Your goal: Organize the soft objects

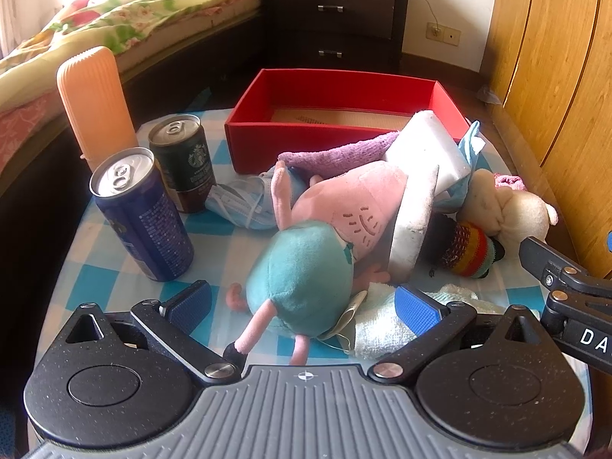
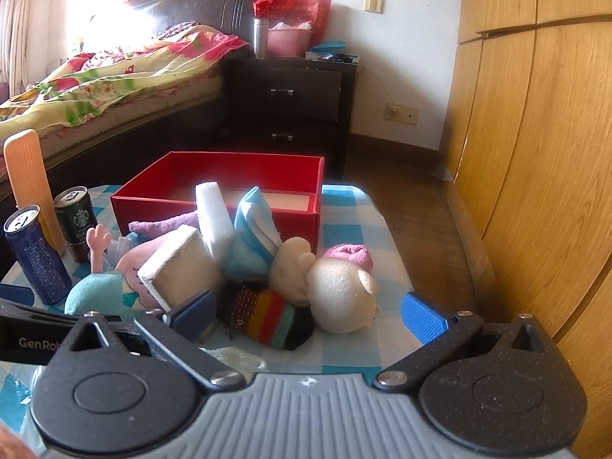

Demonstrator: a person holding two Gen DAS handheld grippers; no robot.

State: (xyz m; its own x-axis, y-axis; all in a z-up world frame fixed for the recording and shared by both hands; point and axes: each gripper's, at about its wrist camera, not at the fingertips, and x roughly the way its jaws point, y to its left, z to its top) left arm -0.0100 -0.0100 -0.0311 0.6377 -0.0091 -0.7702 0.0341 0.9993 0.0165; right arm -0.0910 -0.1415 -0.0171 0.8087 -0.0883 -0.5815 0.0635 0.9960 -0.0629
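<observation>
A pile of soft things lies on the checked table in front of an empty red box [image 1: 336, 114] [image 2: 218, 195]. My left gripper [image 1: 302, 304] is open, its pads on either side of a pink pig plush in a teal dress [image 1: 302, 275] [image 2: 95, 294]. My right gripper [image 2: 310, 315] is open, just short of a rainbow striped sock [image 2: 267, 315] [image 1: 472, 248] and a cream plush [image 2: 340, 290] [image 1: 508, 210]. The pile also holds white sponges [image 1: 424, 160] [image 2: 214, 218], a purple cloth [image 1: 344, 157], blue face masks [image 1: 241, 206] [image 2: 252, 237] and a white towel [image 1: 386, 325].
Two cans, blue [image 1: 141, 214] and dark Starbucks [image 1: 183, 164], and an orange ribbed bottle [image 1: 95, 99] stand at the table's left. A bed [image 2: 95, 88] and dark nightstand [image 2: 290, 99] are behind. A wooden wardrobe [image 2: 535, 153] is at the right.
</observation>
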